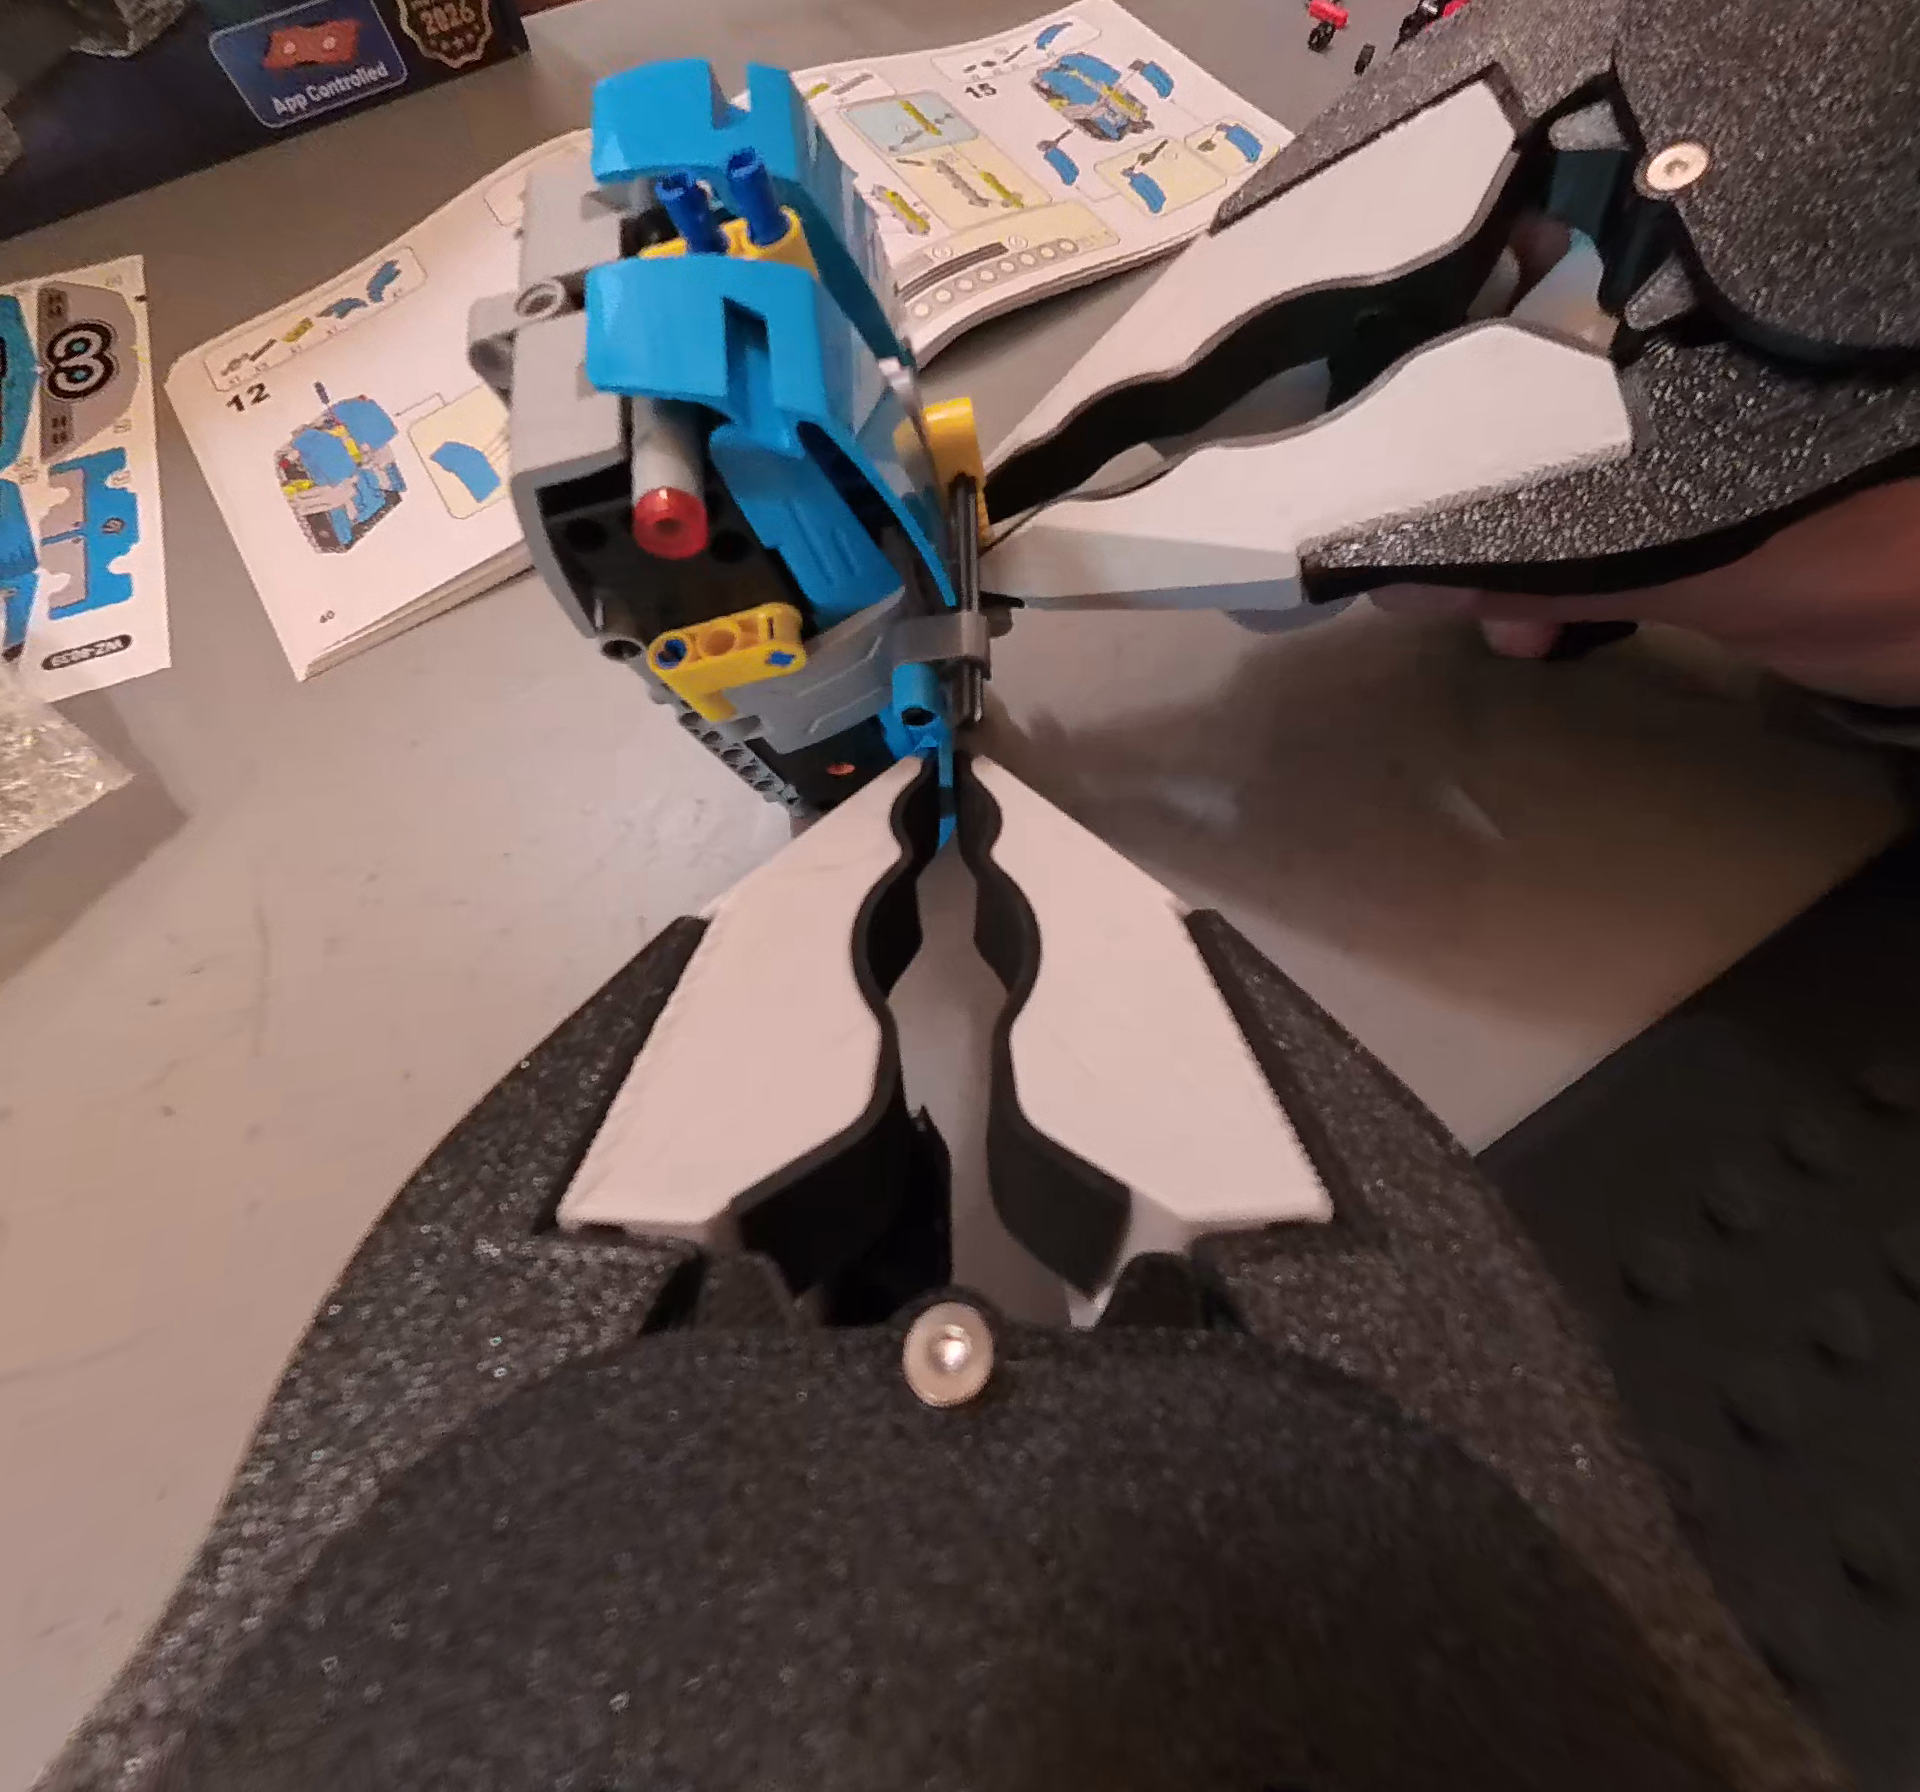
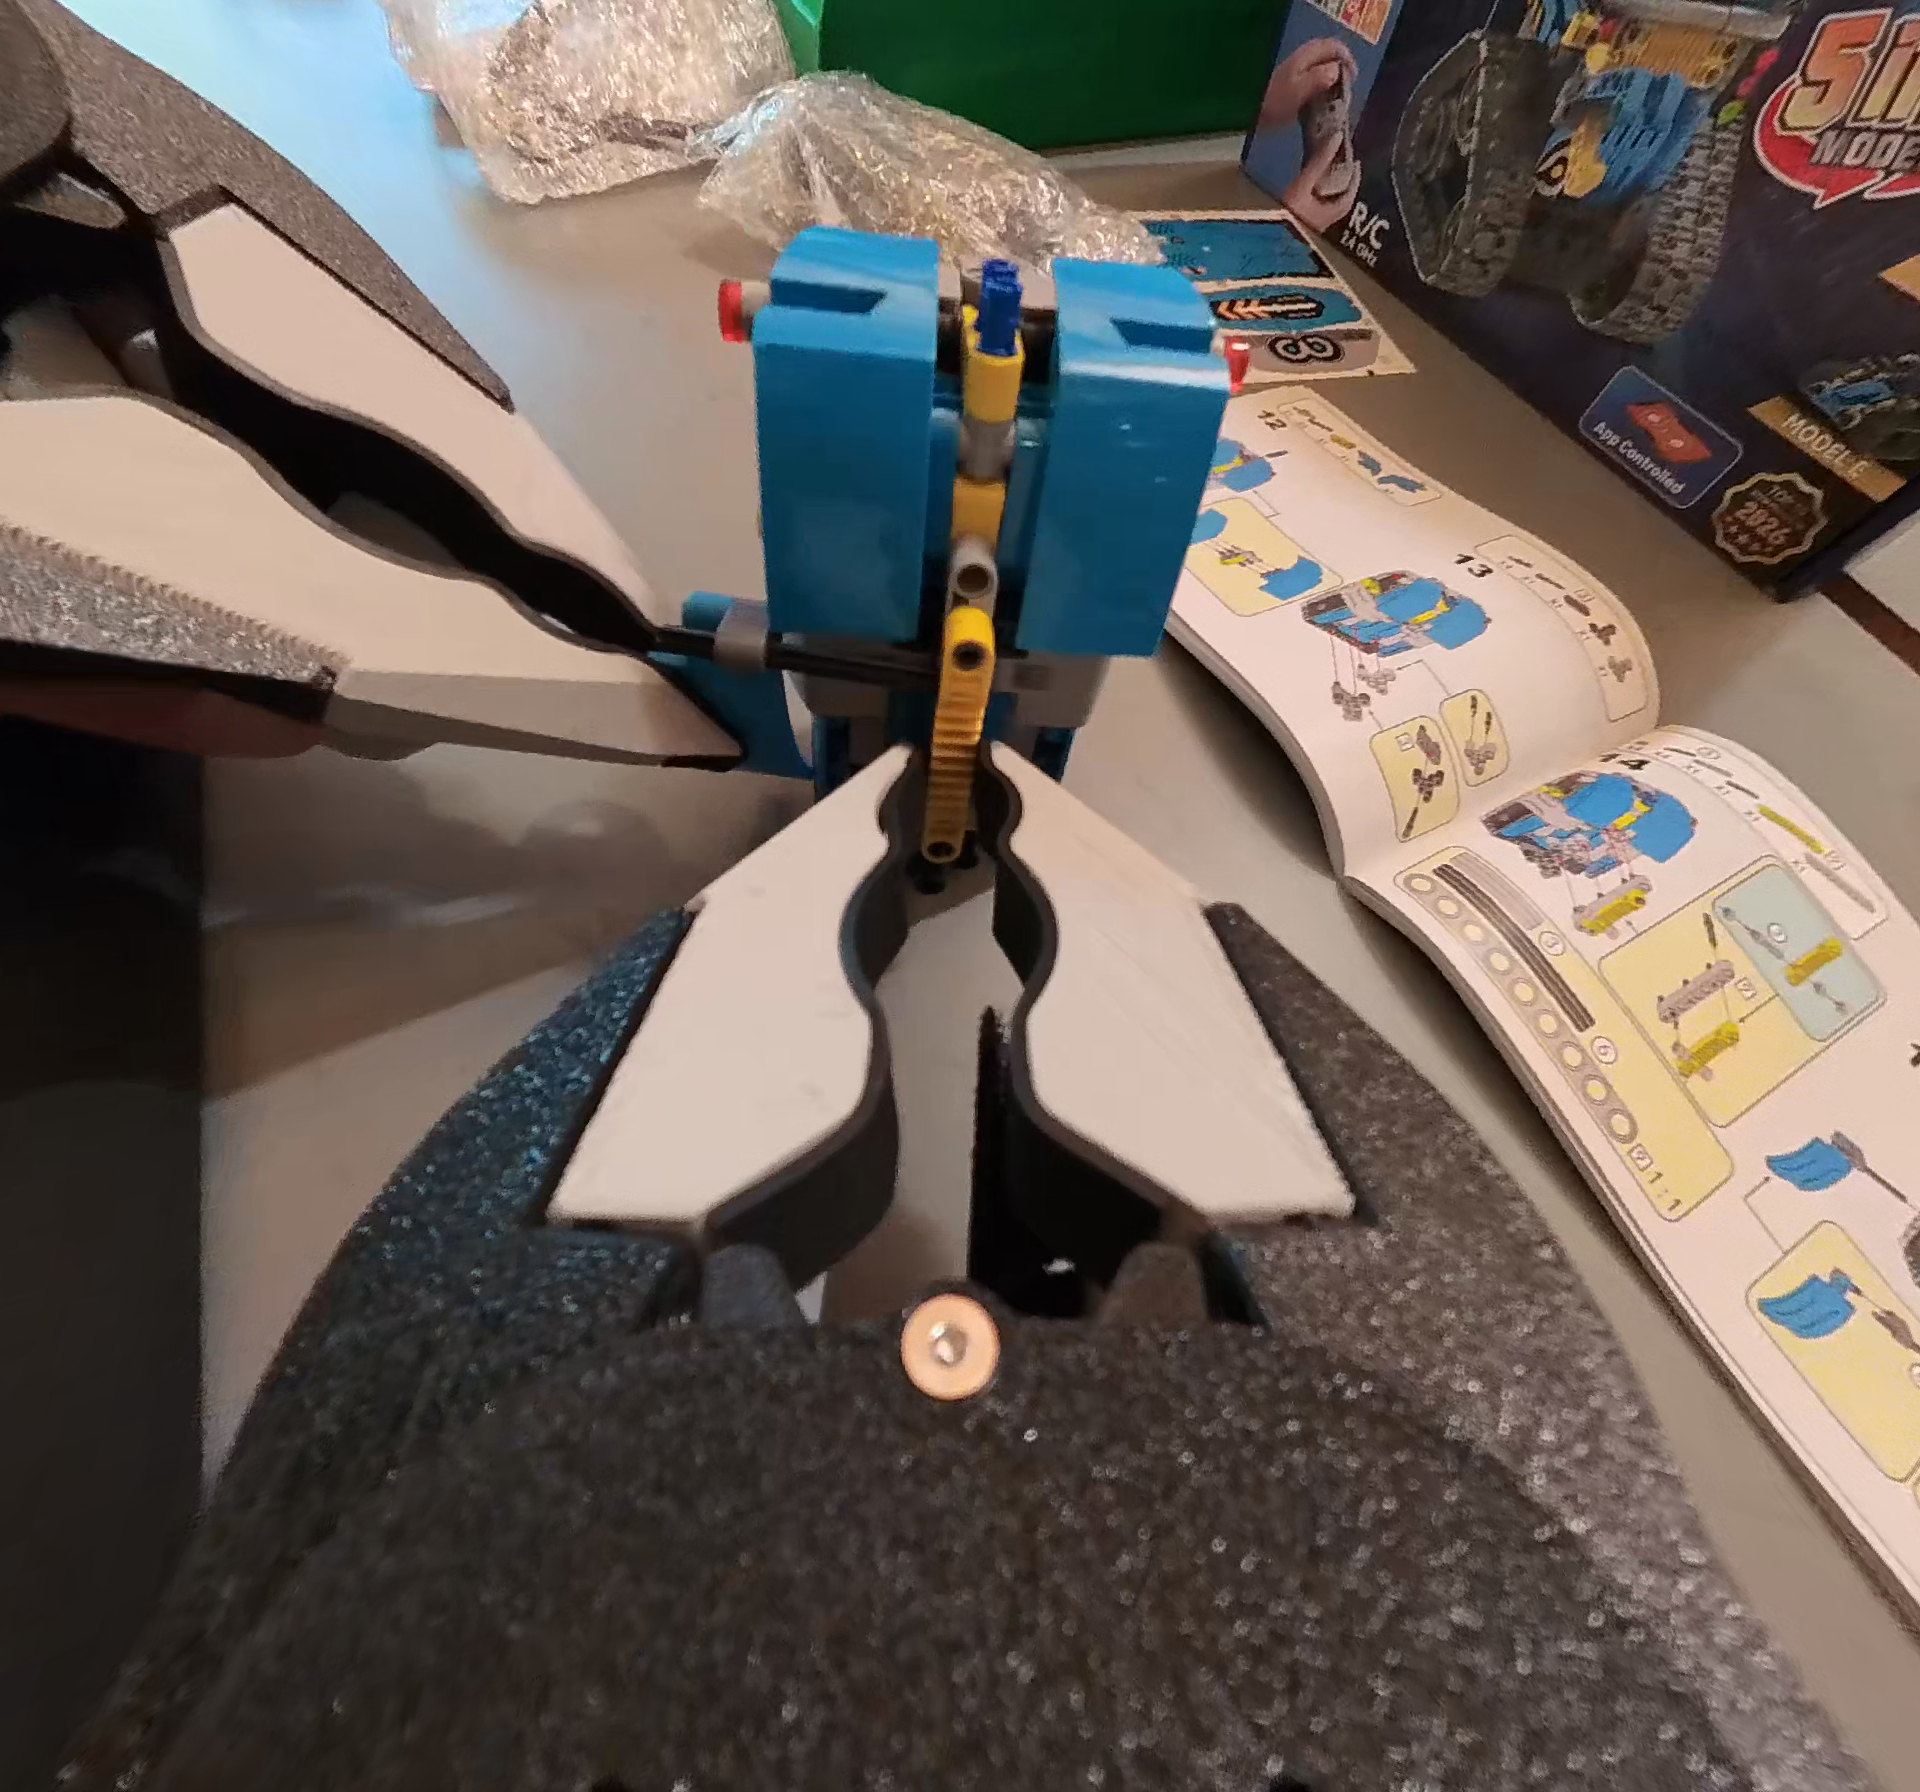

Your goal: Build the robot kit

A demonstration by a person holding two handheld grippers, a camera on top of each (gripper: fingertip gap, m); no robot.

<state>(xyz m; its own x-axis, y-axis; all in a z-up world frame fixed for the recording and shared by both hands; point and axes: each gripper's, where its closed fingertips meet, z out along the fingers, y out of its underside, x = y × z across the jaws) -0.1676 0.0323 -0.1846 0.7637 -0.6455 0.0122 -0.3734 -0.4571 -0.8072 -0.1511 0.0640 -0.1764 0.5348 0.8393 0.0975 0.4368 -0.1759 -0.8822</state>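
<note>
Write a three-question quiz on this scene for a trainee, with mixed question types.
1. True or false: the instruction booklet lies closed.
2. The right gripper is shut on: A) a red pin, B) the yellow toothed beam, C) a sticker sheet.
3. Fill in: the left gripper pinches a ____ piece at the brick model's lower edge.
Key: 1 false, it lies open; 2 B; 3 blue.

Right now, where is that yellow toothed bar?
In the right wrist view, the yellow toothed bar stands upright at the centre, pinched by the right gripper, just below the blue block model and left of the open instruction booklet.
</note>
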